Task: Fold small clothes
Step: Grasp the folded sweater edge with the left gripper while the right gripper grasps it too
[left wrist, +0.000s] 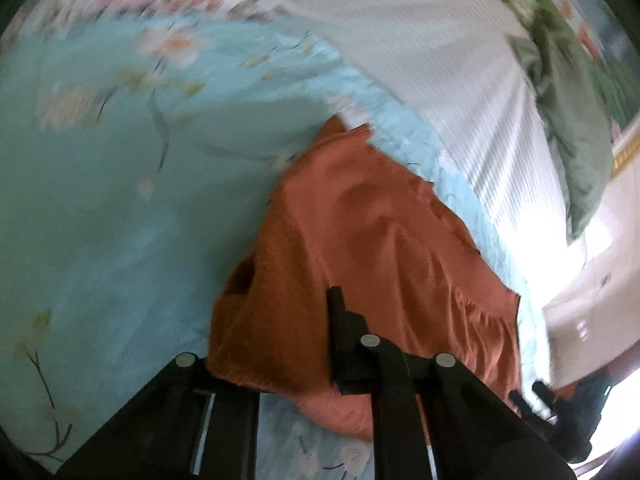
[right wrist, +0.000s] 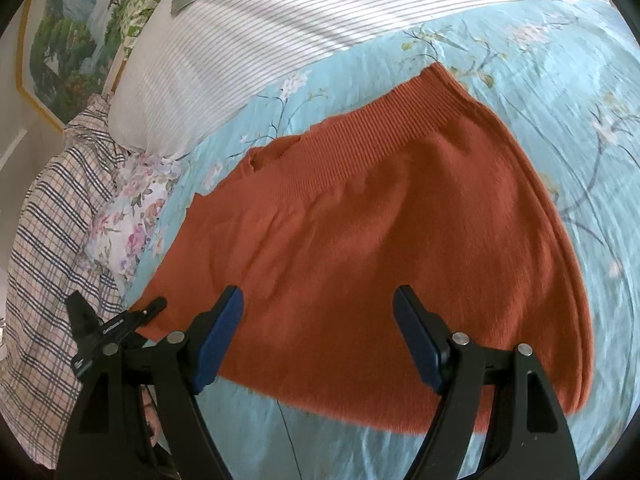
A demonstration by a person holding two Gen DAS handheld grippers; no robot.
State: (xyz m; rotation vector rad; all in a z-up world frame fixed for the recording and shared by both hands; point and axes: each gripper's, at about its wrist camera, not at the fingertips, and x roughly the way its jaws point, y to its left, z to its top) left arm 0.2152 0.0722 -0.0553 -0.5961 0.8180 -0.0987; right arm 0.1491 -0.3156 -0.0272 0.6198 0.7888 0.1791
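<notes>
Folding step on the orange knit (right wrist: pixel 360 240), which lies on the floral bed sheet (right wrist: pixel 540 92) directly ahead of the right gripper (right wrist: pixel 320 320); its ribbed band sits at the far side from those jaws, the near hem just under and between them. Right jaws stand spread wide, holding nothing, hovering above the near hem. Left gripper (left wrist: pixel 280 360): view is motion-blurred; cloth drapes over and between its jaws, and a raised ridge of knit runs forward from them, so I judge it clamped on the knit's edge, lifting it. In the right view this gripper appears at the knit's corner, left of the right jaws. To do the step well: right jaws should close on the near hem corner so both ends rise level, then carry the edge toward the ribbed band, keeping the knit taut between grippers. Risk: stacked layers at the right-hand edge may slip apart if only the top ply is pinched. Striped pillow (right wrist: pixel 248 40) lies beyond the knit.
</notes>
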